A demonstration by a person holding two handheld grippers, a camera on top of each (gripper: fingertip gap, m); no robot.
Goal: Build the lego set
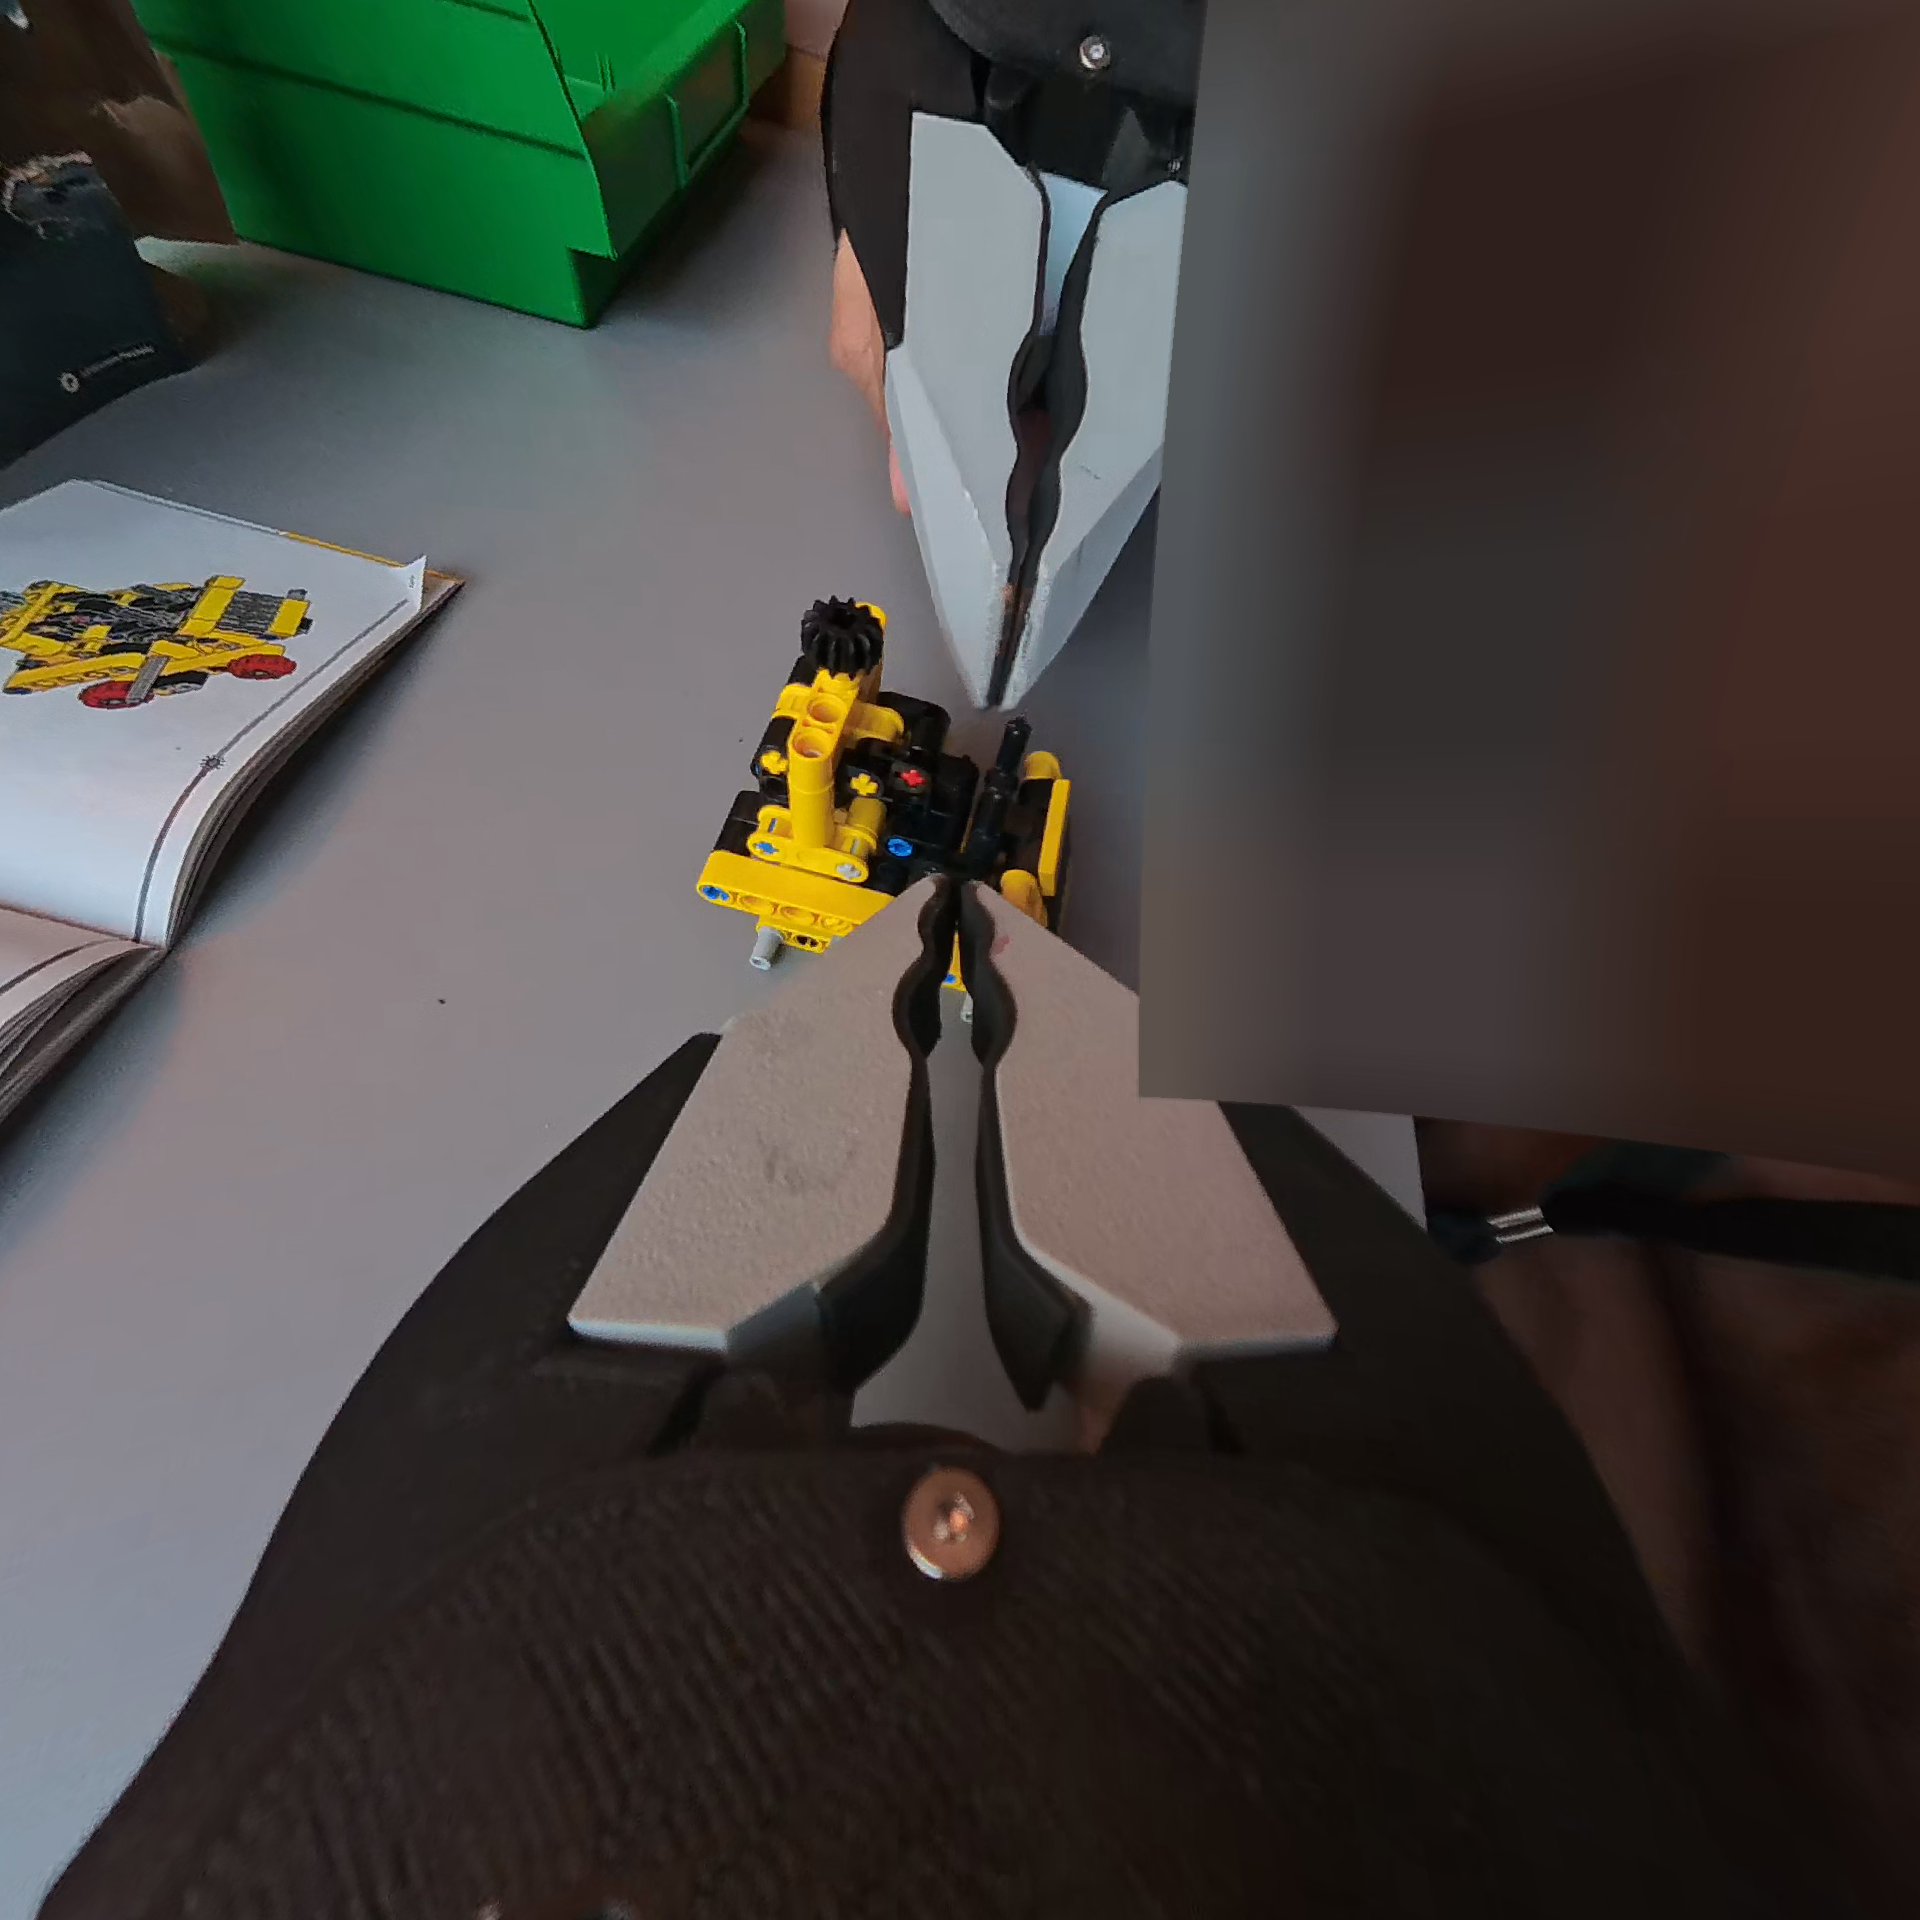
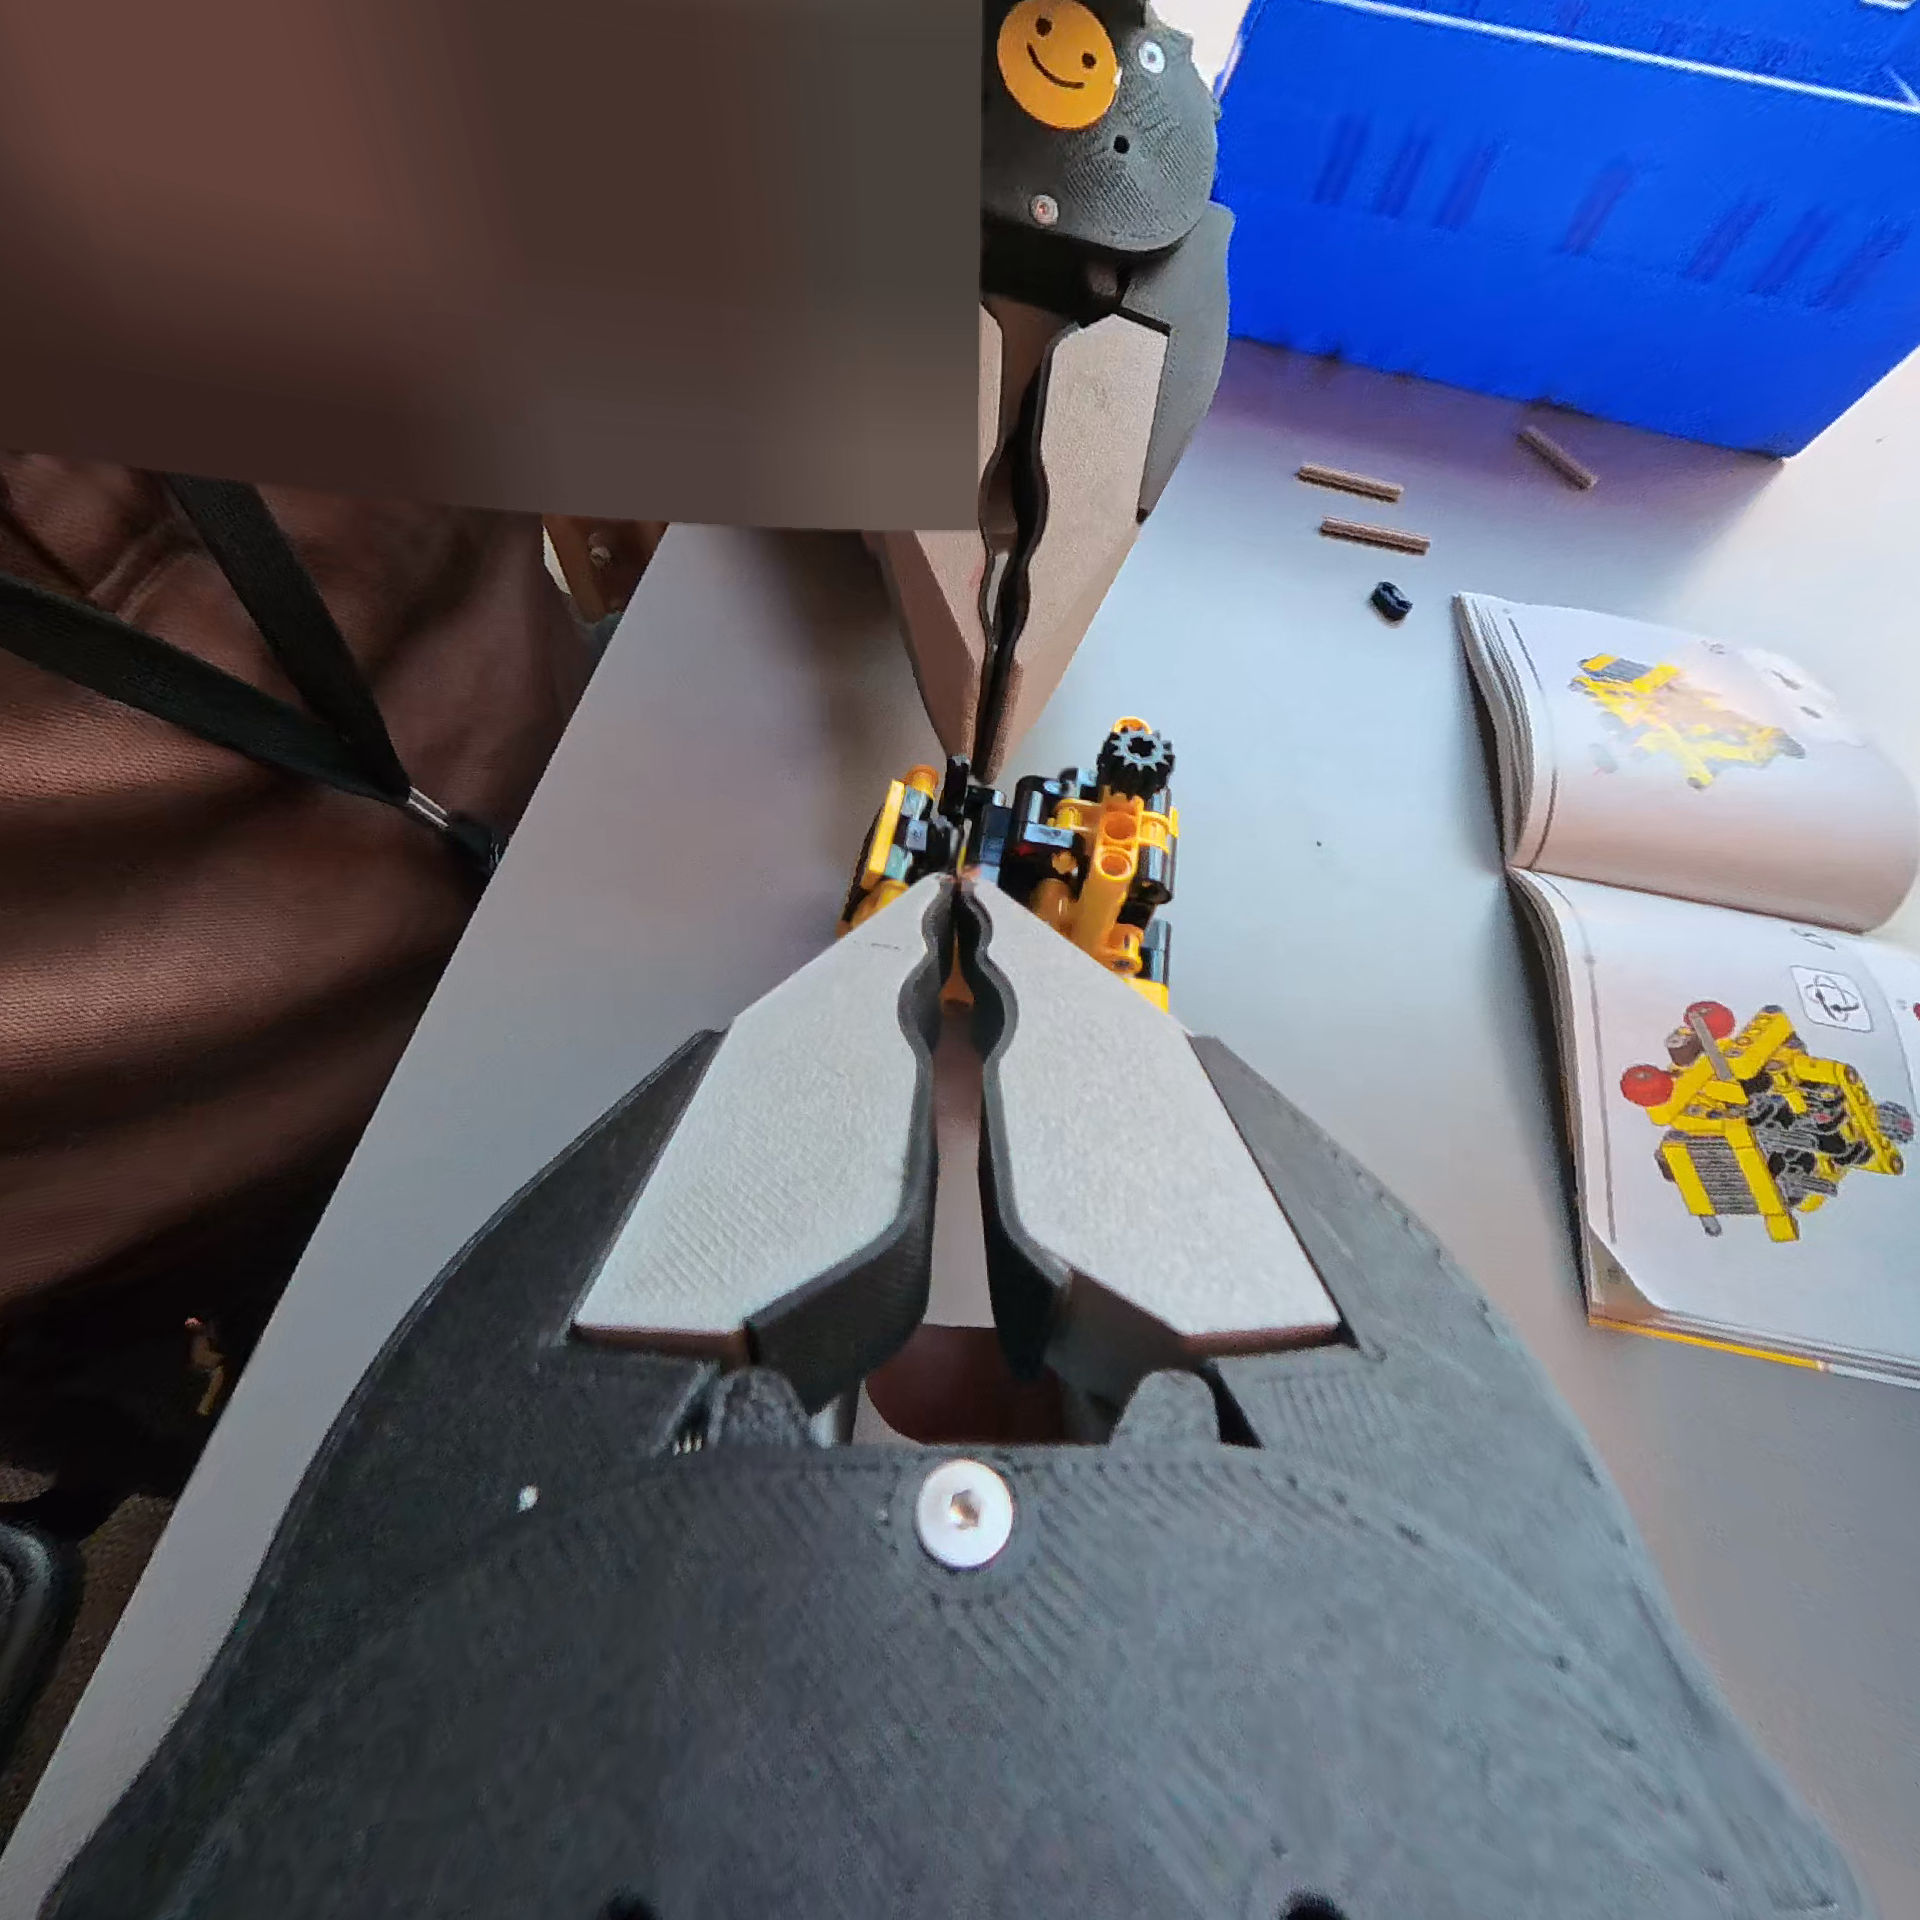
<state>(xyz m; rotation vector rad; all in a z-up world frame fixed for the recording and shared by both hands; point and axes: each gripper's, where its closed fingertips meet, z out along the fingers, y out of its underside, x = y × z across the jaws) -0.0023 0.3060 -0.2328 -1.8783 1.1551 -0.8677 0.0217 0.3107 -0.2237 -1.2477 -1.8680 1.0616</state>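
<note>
Sitting on a plain grey bench [image 1: 468, 1039], the half-built lego model [image 1: 873, 800] rests near the bench's edge, close to a person in brown clothing with a black strap. Room details: green bin [image 1: 468, 145] at the far side in the left wrist view, blue bin [image 2: 1558, 208] at the far side in the right wrist view, open instruction booklet [image 2: 1714, 935] lying flat well apart from the model, two brown sticks [image 2: 1361, 509] and a small black part [image 2: 1389, 601] on the bench between booklet and blue bin.

Model is yellow and black, compact; its long axis runs roughly along the line between the two tools. A black gear [image 1: 842, 629] sits at its end nearer the right tool, a yellow beam stands upright in the middle, and a thin black axle piece [image 1: 1000, 790] lies alongside its right flank in the left wrist view (exact attachment hard to tell).

Left tool [image 1: 951, 894] comes in low from the near side, its fingers almost pressed together with a slim gap, tips at the model's near end by the black axle piece; whether it pinches anything I cannot tell. Right tool [image 1: 997, 696] points toward it from the opposite side, fingers pressed together, tip just beside the axle's far end (contact unclear). A hand shows behind the right tool.
</note>
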